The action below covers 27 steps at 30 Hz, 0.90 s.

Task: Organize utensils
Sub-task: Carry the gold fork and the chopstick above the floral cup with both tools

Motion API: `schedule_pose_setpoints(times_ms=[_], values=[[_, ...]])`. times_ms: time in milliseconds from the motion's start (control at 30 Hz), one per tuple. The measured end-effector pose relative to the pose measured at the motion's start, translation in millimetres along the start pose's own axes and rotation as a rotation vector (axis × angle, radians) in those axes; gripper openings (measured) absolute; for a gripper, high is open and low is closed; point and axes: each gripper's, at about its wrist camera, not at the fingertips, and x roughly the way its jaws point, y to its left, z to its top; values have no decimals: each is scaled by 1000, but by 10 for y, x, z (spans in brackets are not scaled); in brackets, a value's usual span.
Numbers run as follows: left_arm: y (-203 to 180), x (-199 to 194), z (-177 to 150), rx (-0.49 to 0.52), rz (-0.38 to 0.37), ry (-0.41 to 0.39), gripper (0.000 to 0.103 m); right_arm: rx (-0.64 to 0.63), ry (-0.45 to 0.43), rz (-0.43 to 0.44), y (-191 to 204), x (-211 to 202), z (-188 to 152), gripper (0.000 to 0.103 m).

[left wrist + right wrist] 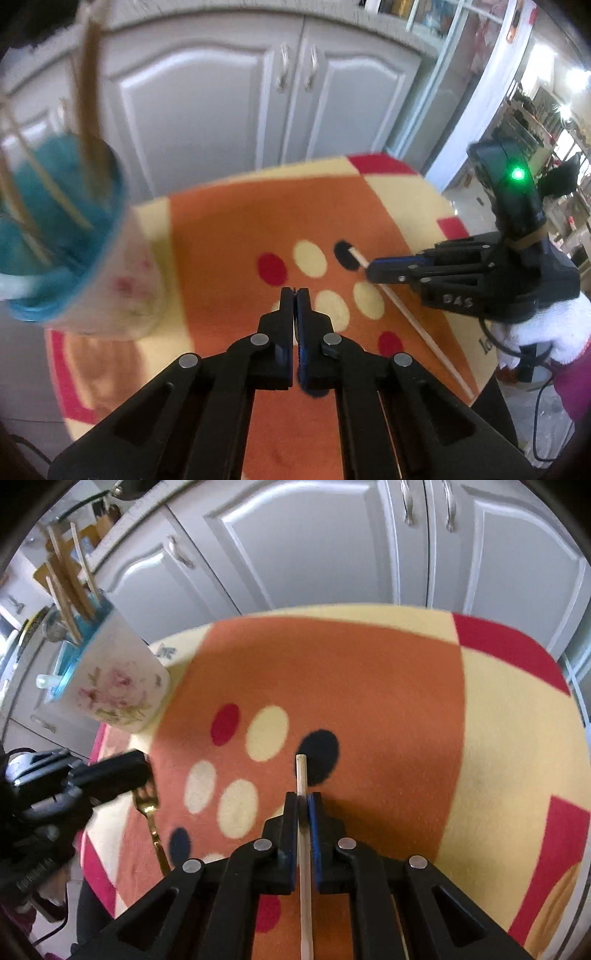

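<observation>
At far left we see the flowered cup (110, 280) with a blue lining, wooden sticks (86, 96) leaning inside it, standing on the orange dotted cloth (229, 221). Our left gripper (294, 295) hangs above the cloth, jaws clenched on nothing. A gold fork (151, 823) lies beneath it. Our right gripper (303, 797) pinches a wooden chopstick (301, 775) above the cloth.

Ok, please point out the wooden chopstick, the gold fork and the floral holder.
wooden chopstick (301, 775), right wrist view, bare end above the fingers.
gold fork (147, 805), right wrist view, its head.
floral holder (118, 686), right wrist view, flowered side wall.
</observation>
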Motion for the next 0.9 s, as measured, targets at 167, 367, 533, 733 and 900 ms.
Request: schedule_pose_setpoints(times_ms=[167,367,533,733,900], values=[[93,-432,16,-6,33,-77,0,-17,-71,31,57,-384,-6,5],[141,-913,54,5,67,-158,0,-32,-176,104,239,-930,-36,5],[283,-1327,157,-8,94,-221,0,-76,-275,140,479,-1410,-8,5],[671,-1882,380,-51,198,-305,0,-145,-390,210,878,-1901,282,5],[920,-2085,502,-64,295,-338,0,-195,-476,233,1202,-2202,654,5]])
